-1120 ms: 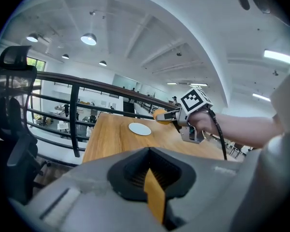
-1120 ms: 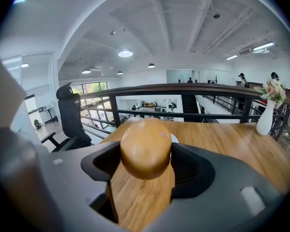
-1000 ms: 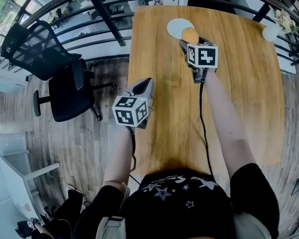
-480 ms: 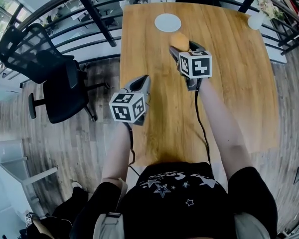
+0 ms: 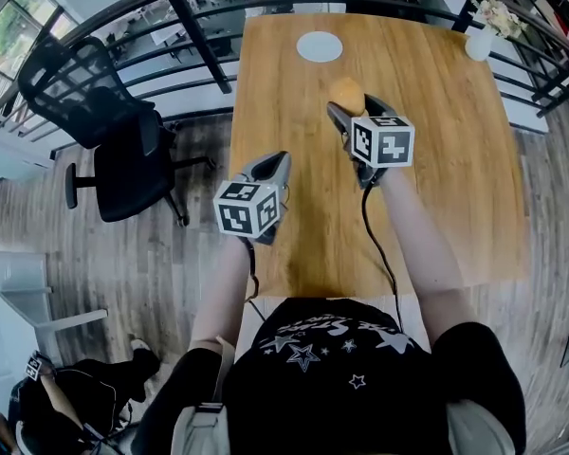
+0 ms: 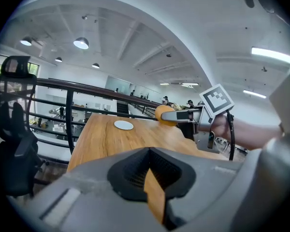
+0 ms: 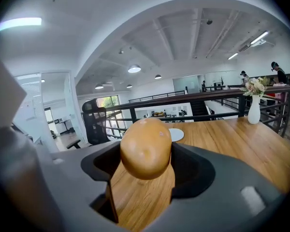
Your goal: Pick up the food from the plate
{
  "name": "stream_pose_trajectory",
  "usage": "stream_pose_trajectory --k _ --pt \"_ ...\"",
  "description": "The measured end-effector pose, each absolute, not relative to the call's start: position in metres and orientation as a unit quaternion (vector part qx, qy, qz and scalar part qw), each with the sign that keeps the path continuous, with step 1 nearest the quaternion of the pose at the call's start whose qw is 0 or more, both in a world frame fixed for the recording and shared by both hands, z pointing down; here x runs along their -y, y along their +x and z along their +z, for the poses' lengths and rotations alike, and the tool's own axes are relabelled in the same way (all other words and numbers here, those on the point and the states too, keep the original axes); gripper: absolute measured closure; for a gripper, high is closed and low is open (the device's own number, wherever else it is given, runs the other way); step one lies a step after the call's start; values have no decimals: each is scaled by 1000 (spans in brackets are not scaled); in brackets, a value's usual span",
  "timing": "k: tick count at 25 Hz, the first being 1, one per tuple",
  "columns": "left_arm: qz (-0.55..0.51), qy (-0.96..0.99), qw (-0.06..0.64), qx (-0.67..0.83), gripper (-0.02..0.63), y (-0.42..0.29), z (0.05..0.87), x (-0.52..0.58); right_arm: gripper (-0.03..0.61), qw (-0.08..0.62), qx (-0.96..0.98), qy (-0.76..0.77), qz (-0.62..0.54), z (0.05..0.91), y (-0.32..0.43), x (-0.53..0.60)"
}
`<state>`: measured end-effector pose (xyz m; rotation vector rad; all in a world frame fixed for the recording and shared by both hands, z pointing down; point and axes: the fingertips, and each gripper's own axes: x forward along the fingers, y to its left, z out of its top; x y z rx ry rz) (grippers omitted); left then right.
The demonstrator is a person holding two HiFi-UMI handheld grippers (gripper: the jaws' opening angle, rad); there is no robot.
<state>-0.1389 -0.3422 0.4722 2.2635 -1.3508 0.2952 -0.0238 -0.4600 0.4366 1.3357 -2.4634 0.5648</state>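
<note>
Food (image 7: 146, 148) of a rounded, tan, smooth-skinned kind, perhaps a potato or a bun, was clamped between the jaws of the right gripper (image 5: 354, 108). It was held in the air above the bench (image 5: 446, 169), well apart from the white plate (image 5: 320, 46) at the far end, on which nothing else was seen.

The jaws were set wide on opposite sides of the food's middle, which was judged the right place, since the curved sides narrowed above and below it. The skin looked smooth and slightly glossy, so some risk of slipping or turning was assumed, the more so as the hold lay near the jaw tips. The weight was judged modest. Whether the food was firm or soft could not be told; if soft, it could be dented by a harder squeeze.

The left gripper (image 5: 268, 167) was kept near the bench's left edge, its jaws together and nothing held between them.
</note>
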Motion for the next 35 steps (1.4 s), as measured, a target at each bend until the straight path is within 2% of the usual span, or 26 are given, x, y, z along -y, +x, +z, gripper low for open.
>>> stream_pose_trajectory --k 14,35 --pt "103 823 229 509 612 -74 474 246 251 126 873 436 181 442 42 345" --pt "91 801 227 546 612 -14 467 116 250 98 905 362 202 450 94 204"
